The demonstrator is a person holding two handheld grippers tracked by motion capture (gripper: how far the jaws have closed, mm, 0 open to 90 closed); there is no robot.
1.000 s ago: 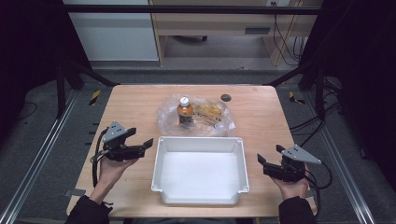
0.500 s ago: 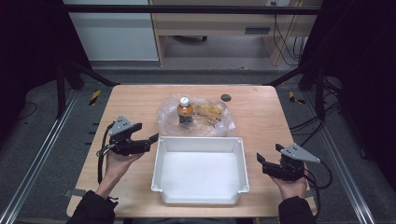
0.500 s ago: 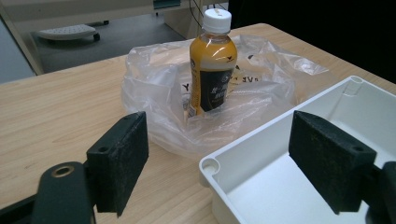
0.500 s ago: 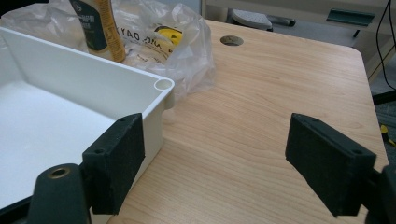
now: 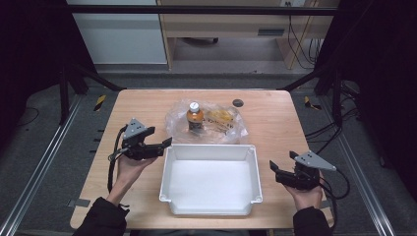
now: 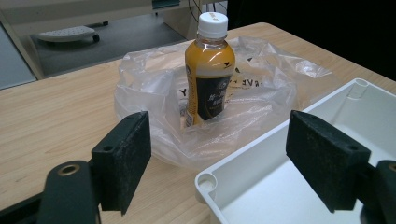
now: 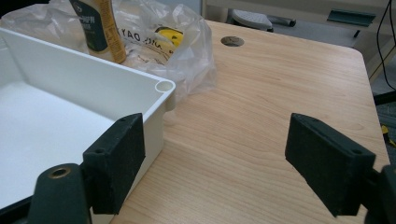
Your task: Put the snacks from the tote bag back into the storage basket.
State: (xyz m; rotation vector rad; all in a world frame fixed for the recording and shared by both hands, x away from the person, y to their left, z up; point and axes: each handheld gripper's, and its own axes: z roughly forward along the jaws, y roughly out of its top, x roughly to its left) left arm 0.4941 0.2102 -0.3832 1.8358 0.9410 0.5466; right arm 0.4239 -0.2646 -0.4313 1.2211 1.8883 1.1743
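Black foam lined both claws, and both stood spread with nothing between them. From the high view, the left claw had travelled up the desk's left side over the last second, from a spot beside the white tub's left wall to its far left corner, swinging its tips inward toward the middle of the desk. The right claw had kept its place near the desk's right front corner, just off the tub's right wall, resting in the person's hand. The drink bottle stood upright inside the crumpled clear plastic bag, which lay just behind the tub's far wall, toward the desk's back edge; a small yellow packet lay in the bag beside it.

In the left gripper view, the bottle, white-capped and filled with orange liquid, sat dead ahead between the released jaws, though not yet within them, with the bag's folds and the tub's corner in the way. That alignment read as the start of a reach for the bottle, presumably to lift it from the bag into the tub.

In the right gripper view, the parted jaws faced bare wood past the tub's far right corner, with the bag beyond. That claw looked idle, perhaps waiting to steady the bag.
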